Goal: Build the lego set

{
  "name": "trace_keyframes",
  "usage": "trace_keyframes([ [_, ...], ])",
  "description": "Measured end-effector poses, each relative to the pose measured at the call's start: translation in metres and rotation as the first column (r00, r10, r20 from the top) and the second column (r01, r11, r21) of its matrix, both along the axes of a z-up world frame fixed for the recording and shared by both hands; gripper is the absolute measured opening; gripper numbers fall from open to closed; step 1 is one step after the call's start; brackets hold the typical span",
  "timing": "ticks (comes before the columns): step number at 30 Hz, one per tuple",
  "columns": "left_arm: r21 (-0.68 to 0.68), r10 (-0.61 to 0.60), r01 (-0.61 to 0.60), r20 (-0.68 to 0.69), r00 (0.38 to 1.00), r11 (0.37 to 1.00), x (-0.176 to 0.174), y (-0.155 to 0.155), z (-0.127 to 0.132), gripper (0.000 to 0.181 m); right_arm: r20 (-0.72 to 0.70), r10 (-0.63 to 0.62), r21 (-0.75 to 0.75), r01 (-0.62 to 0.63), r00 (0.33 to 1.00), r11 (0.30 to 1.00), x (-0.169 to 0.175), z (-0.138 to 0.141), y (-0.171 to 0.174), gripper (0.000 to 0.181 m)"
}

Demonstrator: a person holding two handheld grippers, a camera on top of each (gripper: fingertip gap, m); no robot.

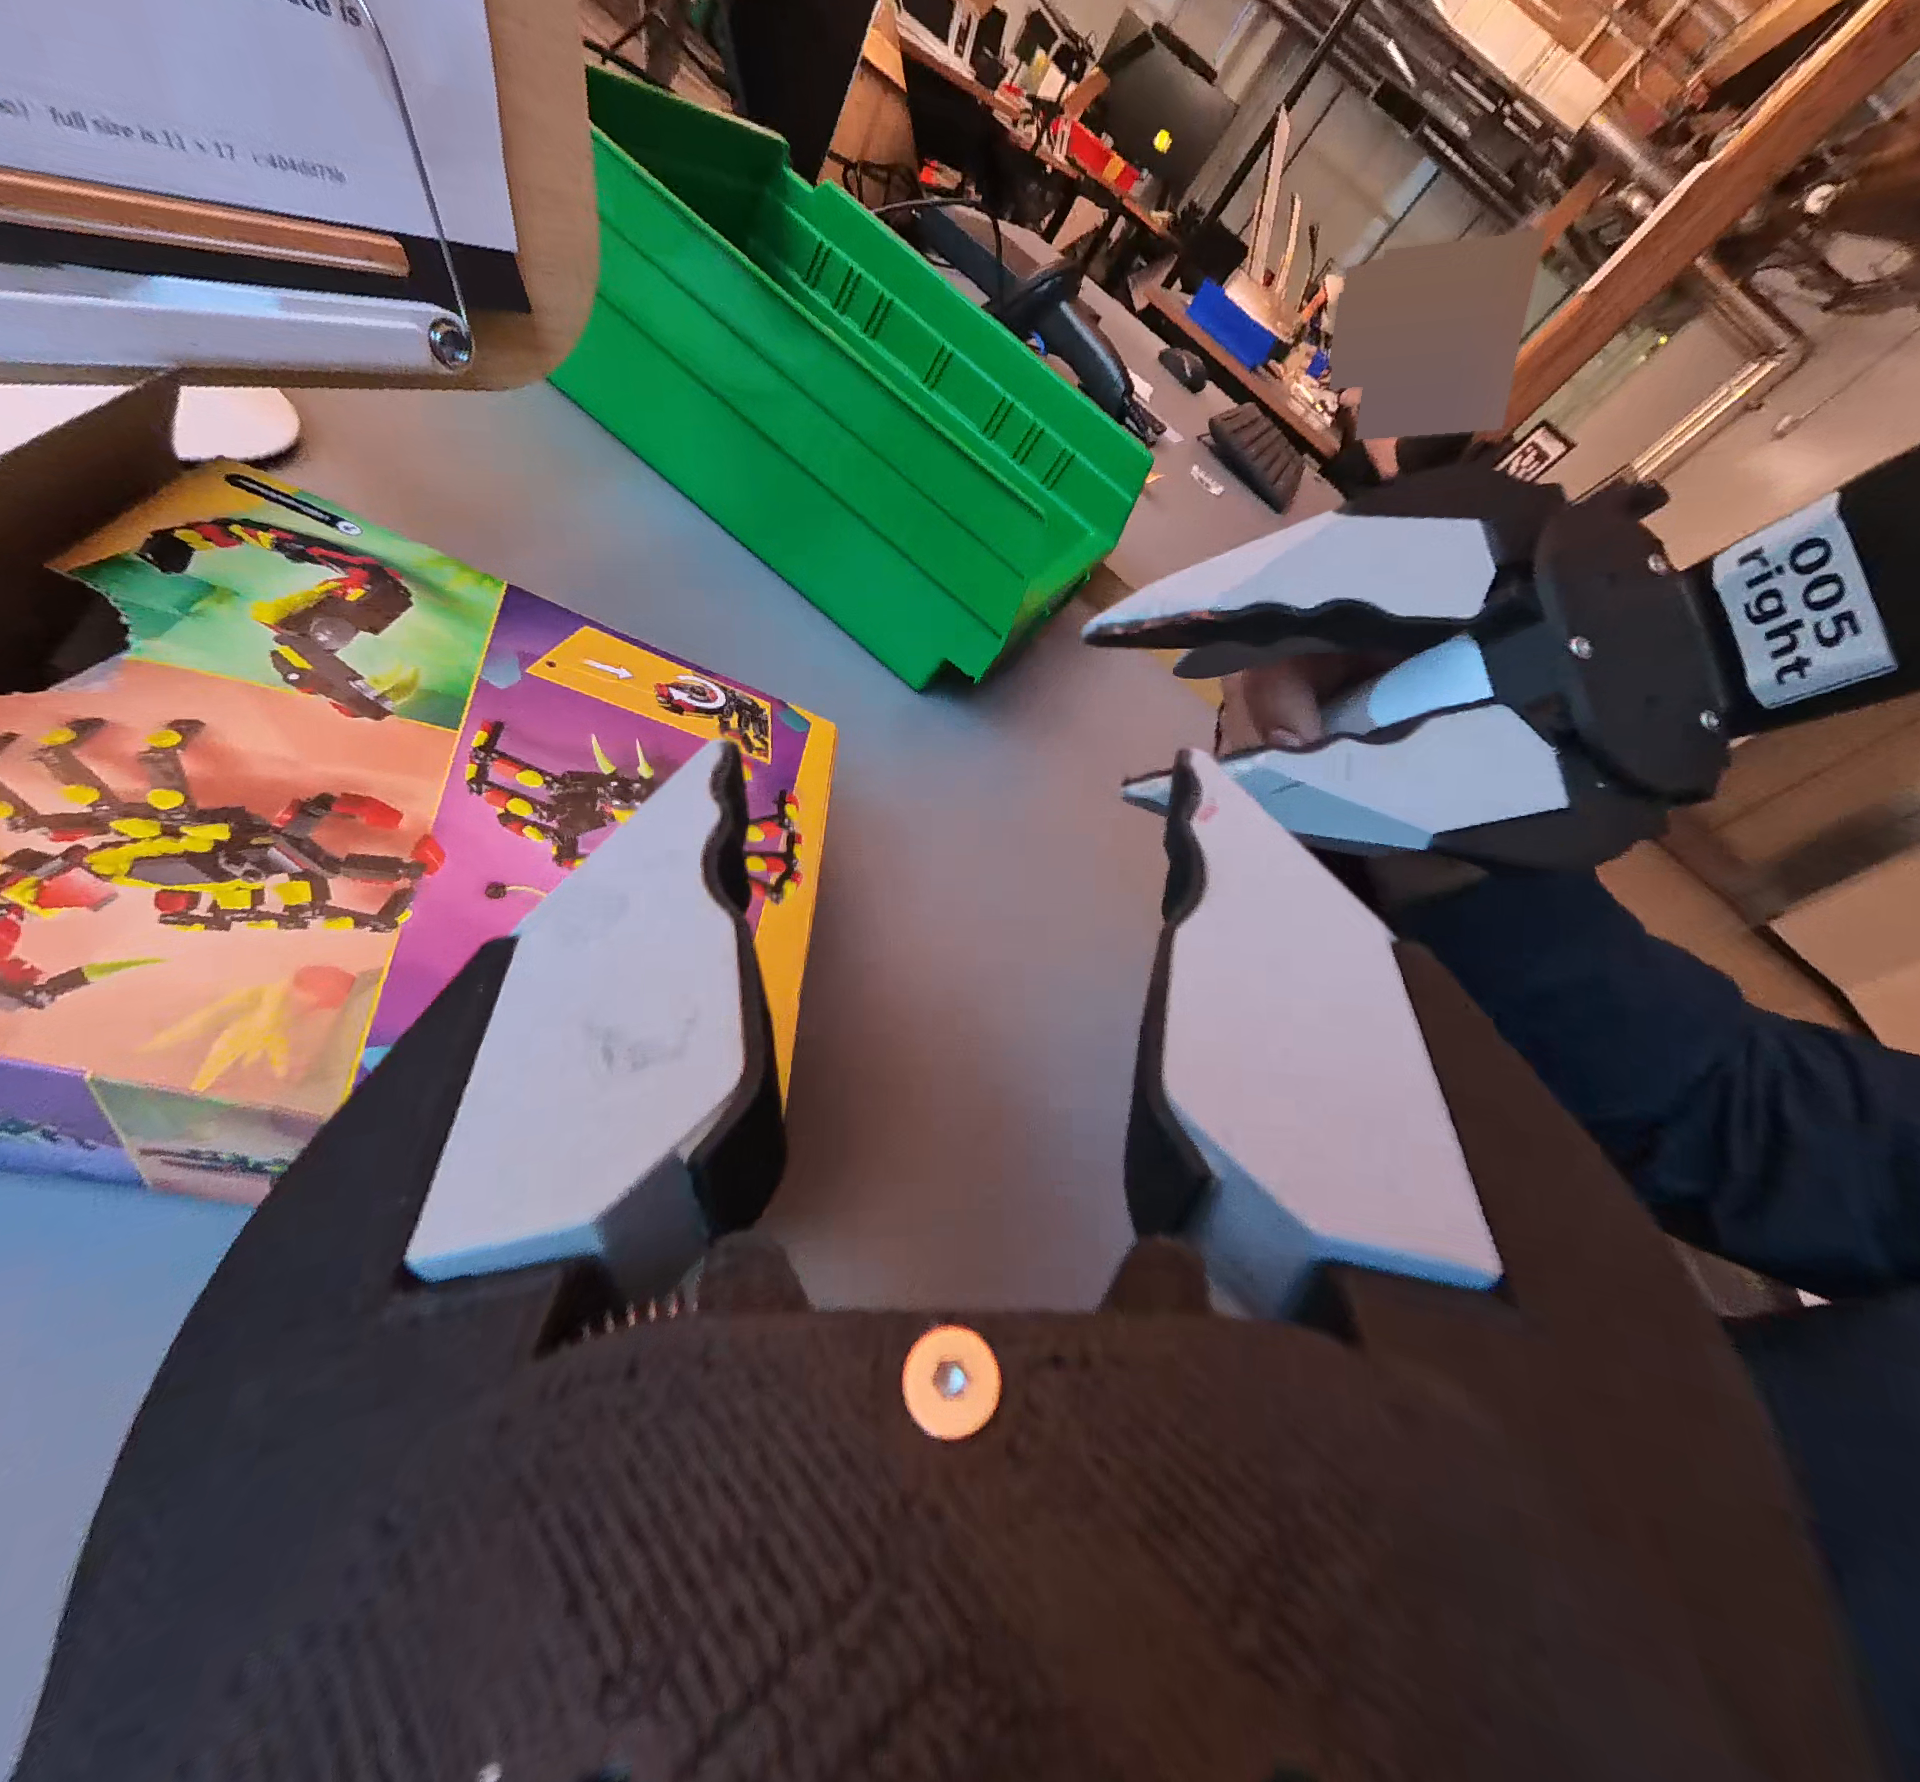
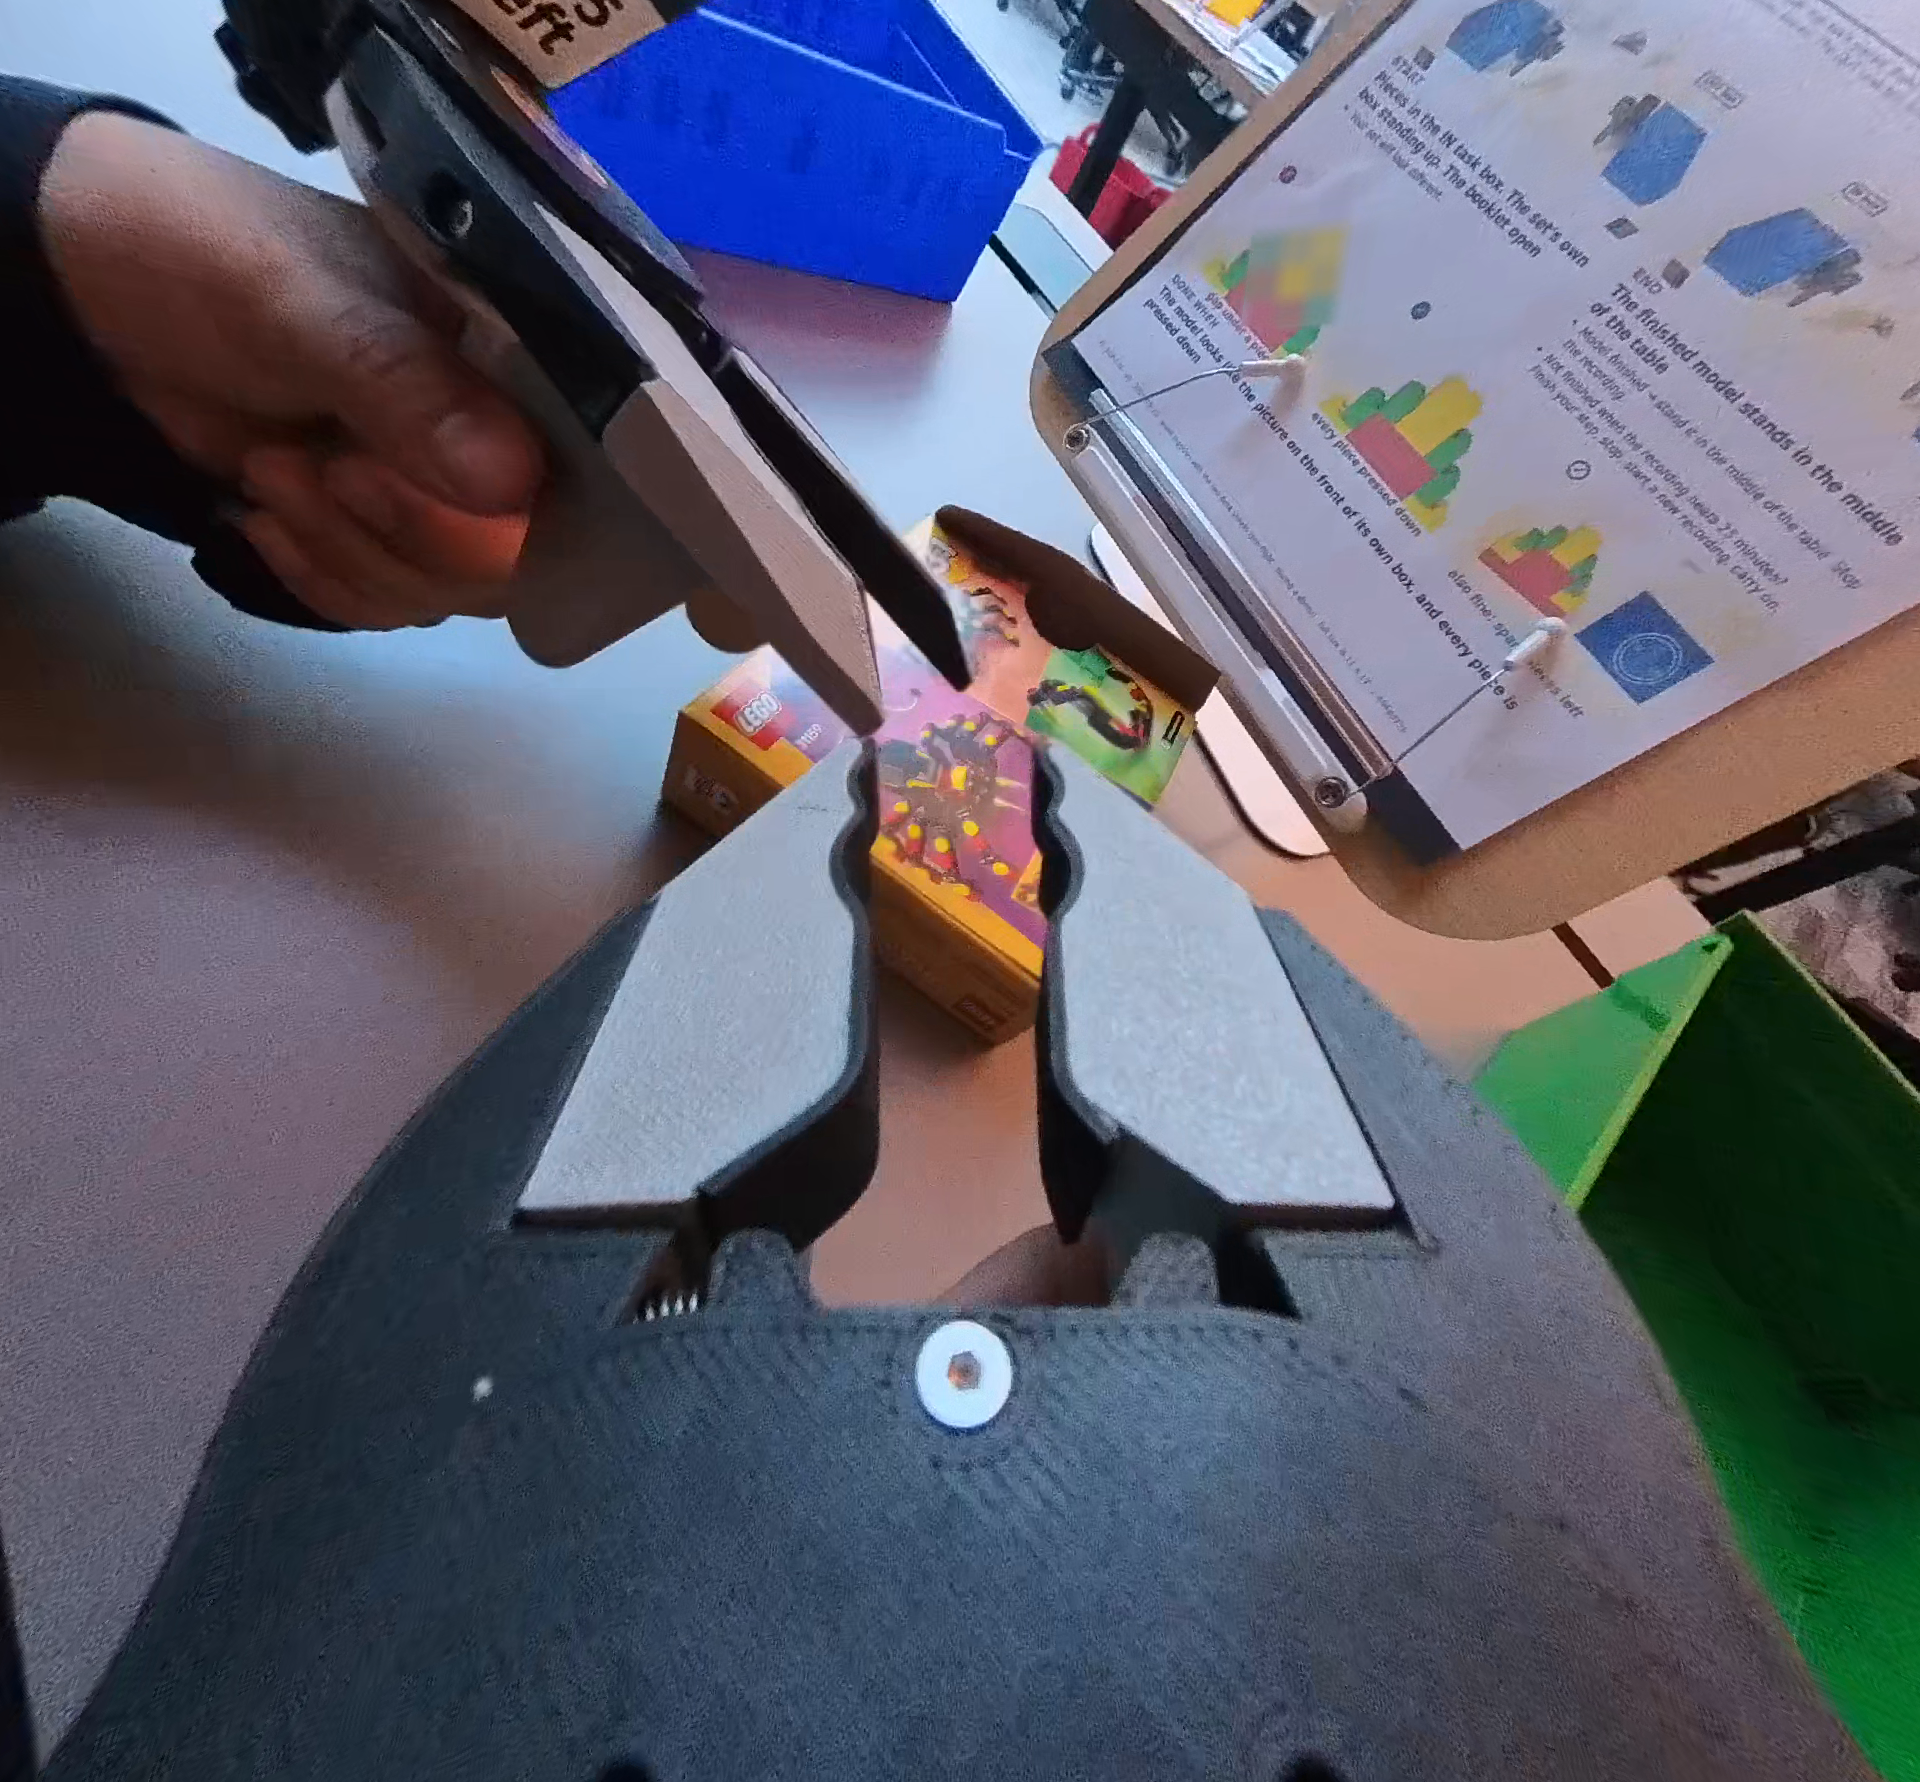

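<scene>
The lego set box (image 1: pixel 312 797), yellow and purple with pictures of a black, red and yellow model, lies flat on the grey table (image 1: pixel 935 901). Its end flap (image 2: pixel 1039 579) is torn open and shows brown cardboard. No loose bricks are visible. My left gripper (image 1: pixel 956 776) is open and empty, just right of the box above bare table. My right gripper (image 2: pixel 953 761) is open and empty, pointing at the box (image 2: pixel 935 859) from the other side. Each shows in the other's view, the right gripper (image 1: pixel 1112 709) and the left gripper (image 2: pixel 920 704), tips close together.
A green bin (image 1: pixel 831 444) stands behind the box, also in the right wrist view (image 2: pixel 1714 1161). A blue bin (image 2: pixel 810 132) stands farther off. An instruction sheet on a wooden stand (image 2: pixel 1558 382) hangs over the box's far end. Desks and a person are in the background.
</scene>
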State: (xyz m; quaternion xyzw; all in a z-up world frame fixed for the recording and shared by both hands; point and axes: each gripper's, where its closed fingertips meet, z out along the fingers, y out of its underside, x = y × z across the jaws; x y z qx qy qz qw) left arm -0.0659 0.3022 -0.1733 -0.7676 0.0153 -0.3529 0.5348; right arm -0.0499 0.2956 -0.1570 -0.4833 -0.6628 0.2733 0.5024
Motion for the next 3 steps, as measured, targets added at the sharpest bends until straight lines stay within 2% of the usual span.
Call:
trace_keyframes([
  [3,-0.013,0.001,-0.001,-0.022,1.0,1.0,-0.0002,0.0006,-0.0042,0.083,-0.01,0.0,-0.02,0.0,1.0,1.0,0.0028,-0.0012,0.0023,0.027],
])
